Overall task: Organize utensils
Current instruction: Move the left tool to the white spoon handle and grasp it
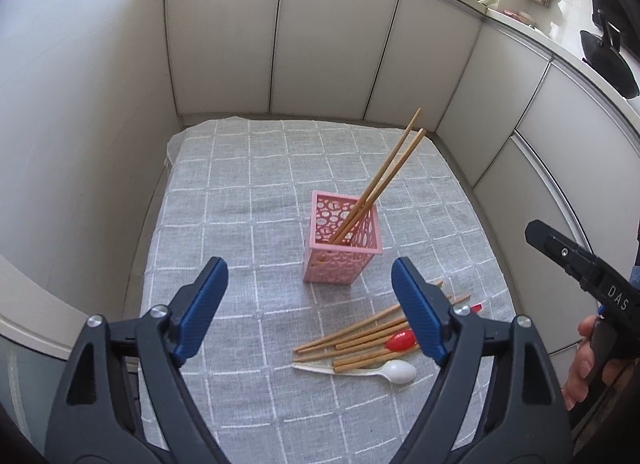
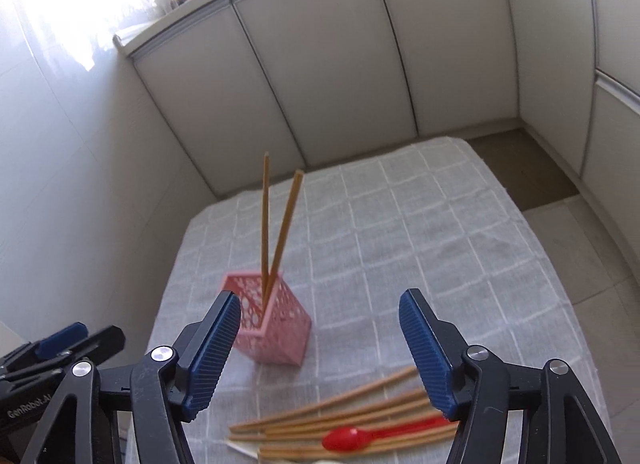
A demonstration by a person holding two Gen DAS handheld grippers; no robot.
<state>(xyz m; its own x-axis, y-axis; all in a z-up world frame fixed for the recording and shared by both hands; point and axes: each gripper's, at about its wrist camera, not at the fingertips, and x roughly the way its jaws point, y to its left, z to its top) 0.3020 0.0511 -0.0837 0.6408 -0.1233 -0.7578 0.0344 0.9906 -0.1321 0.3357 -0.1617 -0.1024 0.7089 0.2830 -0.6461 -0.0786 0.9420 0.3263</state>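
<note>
Left wrist view shows you between two picks: both of your grippers carry nothing. The left gripper (image 1: 308,308) has its jaws spread wide with only the grey checked cloth (image 1: 240,192) between them, and the right gripper (image 2: 320,348) also stands open and empty. The pink holder (image 1: 342,240) stands upright near the middle of the cloth, and two chopsticks (image 1: 384,180) already lean in it, with their tops toward 1 o'clock. The loose chopsticks (image 1: 360,334) lie in a bundle at about 5 o'clock from the holder, mixed with the red spoon (image 1: 400,341) and the white spoon (image 1: 394,371). In my judgement the sorting is only begun. Next, you should lower one gripper on the bundle, close on a single piece near its end, then lift it and put it in the holder.
</note>
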